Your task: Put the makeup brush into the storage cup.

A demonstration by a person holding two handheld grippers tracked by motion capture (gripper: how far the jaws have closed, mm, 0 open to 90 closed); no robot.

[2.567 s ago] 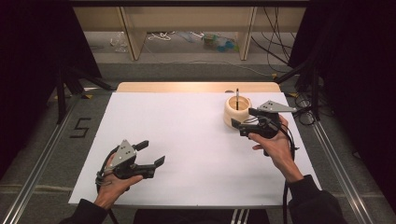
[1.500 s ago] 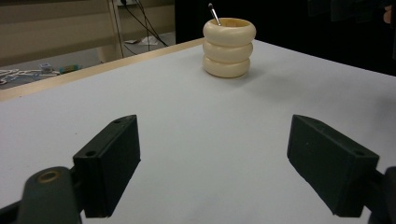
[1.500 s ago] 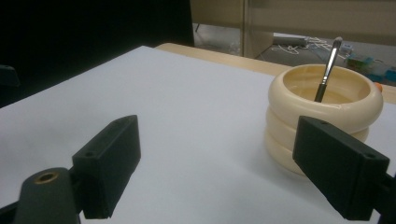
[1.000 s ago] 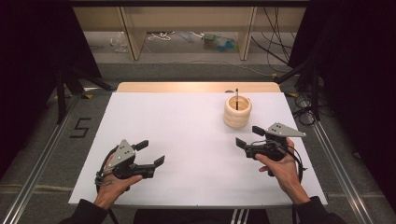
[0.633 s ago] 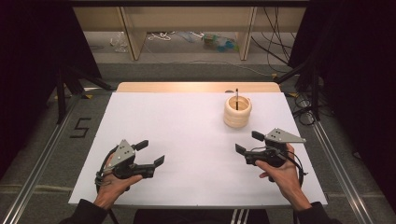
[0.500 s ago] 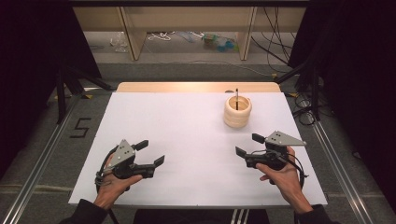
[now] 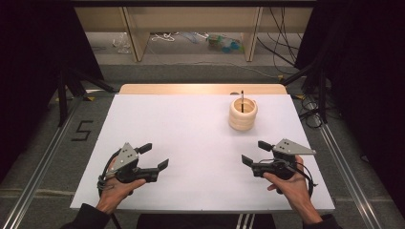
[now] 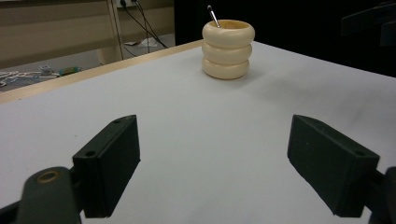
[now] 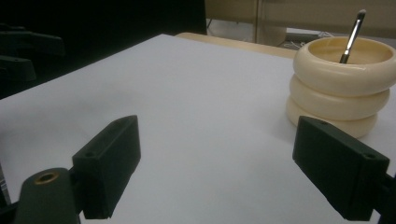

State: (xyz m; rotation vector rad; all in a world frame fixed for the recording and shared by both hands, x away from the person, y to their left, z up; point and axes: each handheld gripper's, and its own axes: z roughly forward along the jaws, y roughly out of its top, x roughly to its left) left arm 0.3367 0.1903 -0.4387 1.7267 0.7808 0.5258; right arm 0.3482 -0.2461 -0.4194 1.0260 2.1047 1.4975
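Note:
A cream ringed holder [image 7: 242,114] stands on the white table [image 7: 191,138] toward the far right, with a thin dark-handled brush [image 7: 242,99] upright in it. The holder [image 8: 228,48] and brush [image 8: 212,15] show far off in the left gripper view, and the holder [image 9: 343,84] and brush [image 9: 352,35] close at the right in the right gripper view. My left gripper [image 7: 154,156] rests near the front left, open, nothing between its jaws. My right gripper [image 7: 255,152] sits open at the front right, short of the holder, nothing in it.
A bare wooden strip [image 7: 200,88] runs along the table's far edge. Metal rails [image 7: 344,171] flank the table on the floor. Cables [image 7: 286,52] and shelf legs [image 7: 136,38] lie beyond the far side. A "5" mark [image 7: 82,130] is on the floor at left.
My right gripper has drawn back from beside the holder toward the table's front right edge. The left gripper has stayed in place.

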